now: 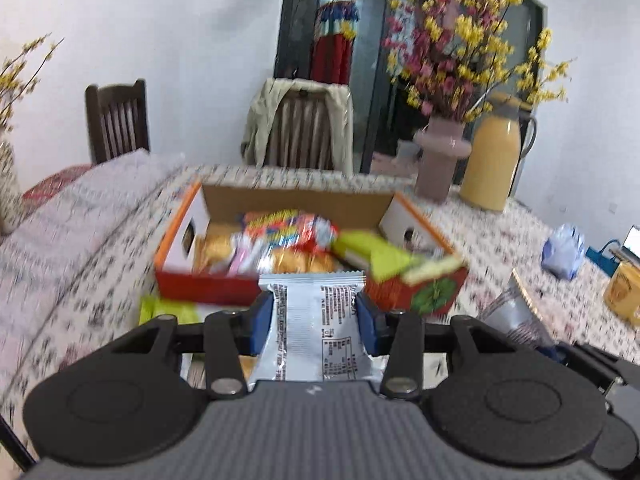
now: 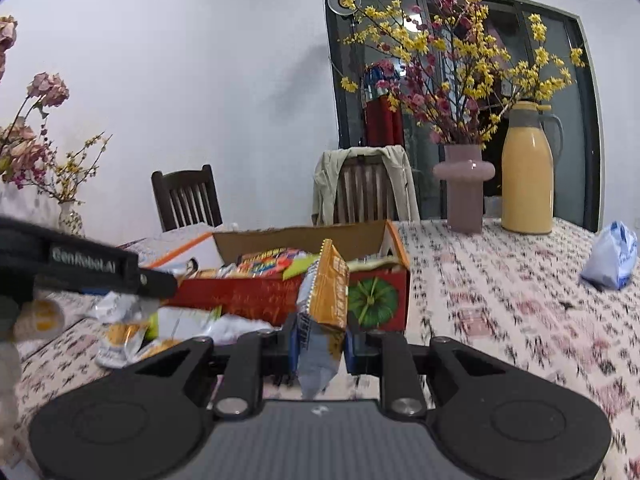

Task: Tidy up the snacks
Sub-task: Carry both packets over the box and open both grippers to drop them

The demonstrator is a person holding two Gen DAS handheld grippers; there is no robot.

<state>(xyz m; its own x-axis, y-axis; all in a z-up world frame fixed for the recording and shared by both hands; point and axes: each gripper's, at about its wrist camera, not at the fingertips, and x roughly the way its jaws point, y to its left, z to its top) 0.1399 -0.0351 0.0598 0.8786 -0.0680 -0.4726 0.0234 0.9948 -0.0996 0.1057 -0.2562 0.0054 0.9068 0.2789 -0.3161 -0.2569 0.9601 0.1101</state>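
Note:
An open red and orange cardboard box [image 1: 208, 286] [image 2: 256, 298] stands on the flowered tablecloth and holds several snack packets. My left gripper [image 1: 314, 320] is shut on a silver snack packet [image 1: 316, 332], held just in front of the box's near wall. My right gripper [image 2: 320, 346] is shut on an orange and silver snack packet [image 2: 326, 300], held upright in front of the box's right end. The left gripper's body [image 2: 84, 268] shows at the left of the right wrist view. Loose snack packets [image 2: 124, 332] lie on the table before the box.
A pink vase with flowers [image 1: 440, 160] [image 2: 464, 188] and a yellow thermos [image 1: 494, 156] [image 2: 528, 172] stand behind the box to the right. A blue and white bag [image 2: 612, 256] [image 1: 564, 250] lies at the right. Two chairs [image 2: 188, 198] stand behind the table.

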